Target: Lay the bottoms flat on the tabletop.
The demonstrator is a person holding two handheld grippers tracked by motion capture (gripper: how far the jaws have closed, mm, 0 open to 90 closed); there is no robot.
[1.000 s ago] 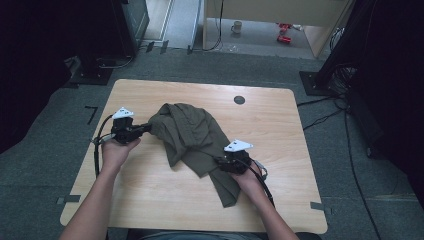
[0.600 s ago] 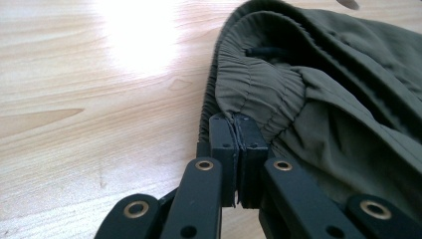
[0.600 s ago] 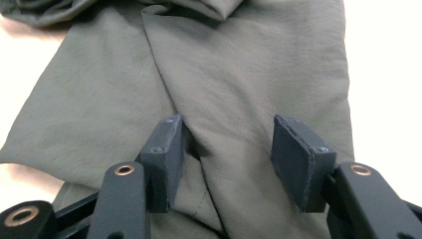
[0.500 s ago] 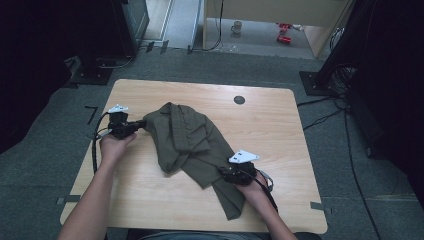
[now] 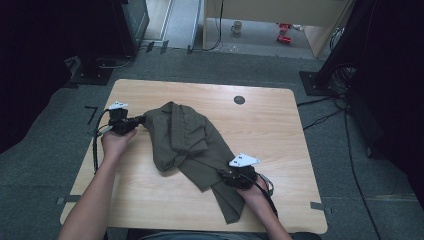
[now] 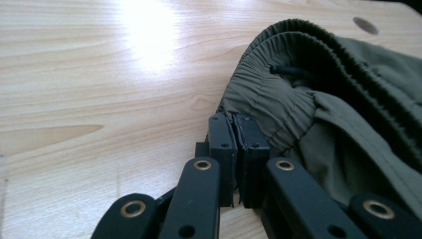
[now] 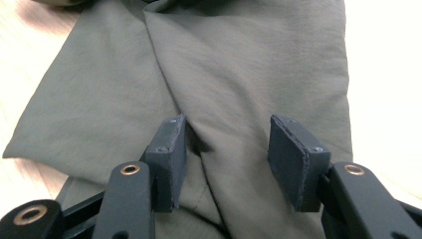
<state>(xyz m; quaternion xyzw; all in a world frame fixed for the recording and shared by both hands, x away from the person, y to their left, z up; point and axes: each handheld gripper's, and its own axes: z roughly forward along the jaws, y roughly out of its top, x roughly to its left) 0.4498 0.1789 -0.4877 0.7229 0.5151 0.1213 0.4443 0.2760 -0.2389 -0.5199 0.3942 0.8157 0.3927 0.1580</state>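
Observation:
Olive-green trousers lie crumpled across the wooden table, the elastic waistband toward the left and one leg trailing to the front edge. My left gripper is shut on the gathered waistband edge at the table's left. My right gripper rests on the trouser leg near the front right, its jaws open with flat fabric between and under them.
A small dark round grommet sits in the table's far middle. Bare wood lies to the right and front left of the trousers. Cables, stands and a desk stand on the grey floor beyond the table.
The left gripper has pulled the waistband leftward. The right gripper has slid down the leg toward the front edge, stretching the trousers out diagonally.

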